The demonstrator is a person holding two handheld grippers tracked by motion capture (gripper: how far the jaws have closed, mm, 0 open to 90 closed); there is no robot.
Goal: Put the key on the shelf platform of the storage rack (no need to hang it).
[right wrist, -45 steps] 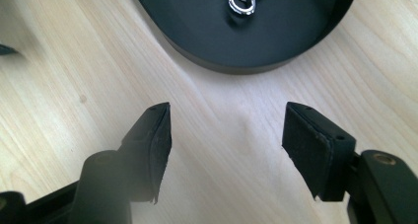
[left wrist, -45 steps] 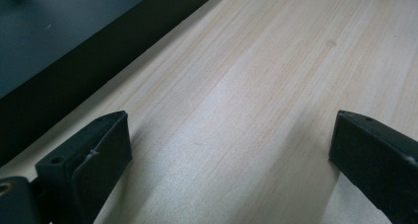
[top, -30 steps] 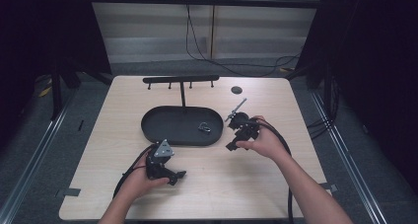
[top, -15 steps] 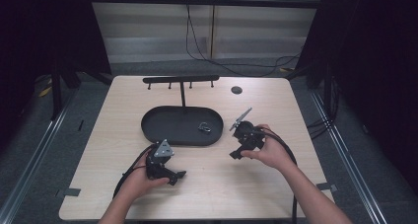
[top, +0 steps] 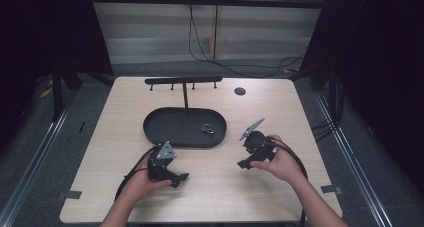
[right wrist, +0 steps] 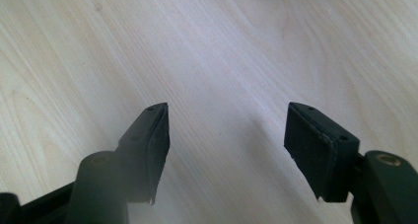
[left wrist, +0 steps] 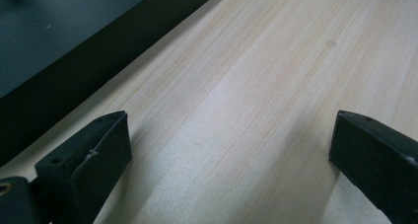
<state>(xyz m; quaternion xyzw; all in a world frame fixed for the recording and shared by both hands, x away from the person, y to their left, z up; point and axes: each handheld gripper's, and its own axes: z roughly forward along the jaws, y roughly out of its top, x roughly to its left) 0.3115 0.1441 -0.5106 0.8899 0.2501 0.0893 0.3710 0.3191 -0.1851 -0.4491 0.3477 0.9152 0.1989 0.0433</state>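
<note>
Moved: right gripper (top: 248, 159) has drawn back from the oval tray (top: 165, 137) toward 6 o'clock.
Jaws: both grippers stand apart, holding nothing; left gripper (top: 176, 178) rests on the table (top: 300, 117).
Around: metal clip (top: 207, 130) in the tray, T-shaped rack (top: 184, 81) at 12 o'clock.

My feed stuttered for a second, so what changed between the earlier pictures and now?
The right gripper drew back from beside the tray toward the table's near edge, jaws open and empty. The left gripper stayed put, also open. The small metal piece still lies in the tray, and the rack is unmoved.

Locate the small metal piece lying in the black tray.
In the high view, the small metal piece lies at the right end of the oval black tray, just up and left of the right gripper.
</note>
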